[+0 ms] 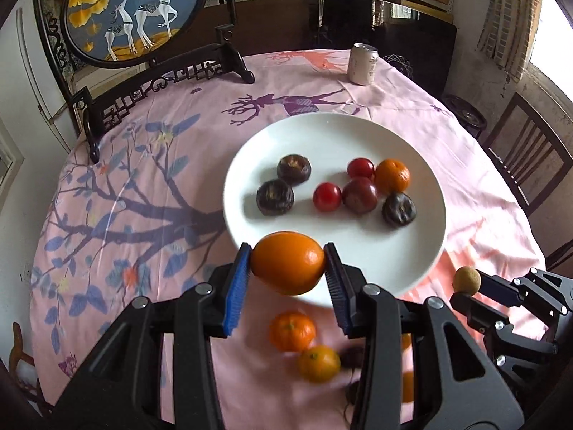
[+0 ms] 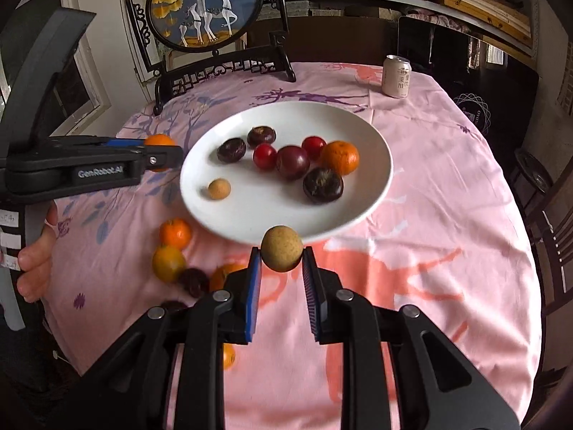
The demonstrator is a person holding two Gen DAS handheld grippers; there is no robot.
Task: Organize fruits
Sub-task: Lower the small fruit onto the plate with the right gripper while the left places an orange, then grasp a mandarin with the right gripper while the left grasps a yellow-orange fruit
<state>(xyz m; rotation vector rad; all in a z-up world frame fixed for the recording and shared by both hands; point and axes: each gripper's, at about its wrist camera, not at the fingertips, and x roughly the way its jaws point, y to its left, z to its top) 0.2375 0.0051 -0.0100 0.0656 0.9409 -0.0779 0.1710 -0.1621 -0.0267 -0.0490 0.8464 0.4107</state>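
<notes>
My left gripper (image 1: pixel 288 263) is shut on an orange (image 1: pixel 287 262), held above the near rim of the white plate (image 1: pixel 333 136). It also shows in the right wrist view (image 2: pixel 157 152) at the plate's left. My right gripper (image 2: pixel 281 254) is shut on a small tan round fruit (image 2: pixel 281 248) above the plate's (image 2: pixel 250 222) near rim; it shows in the left wrist view (image 1: pixel 465 281) at right. The plate holds dark fruits, red fruits, a tangerine (image 2: pixel 339 157) and a tan fruit (image 2: pixel 219 189).
Loose tangerines (image 1: pixel 292 330) (image 2: pixel 175 233) and dark fruits (image 2: pixel 193 281) lie on the pink tablecloth in front of the plate. A drink can (image 1: pixel 362 63) stands at the table's far side. A dark-framed deer screen (image 1: pixel 136 10) stands far left. Chairs flank the right.
</notes>
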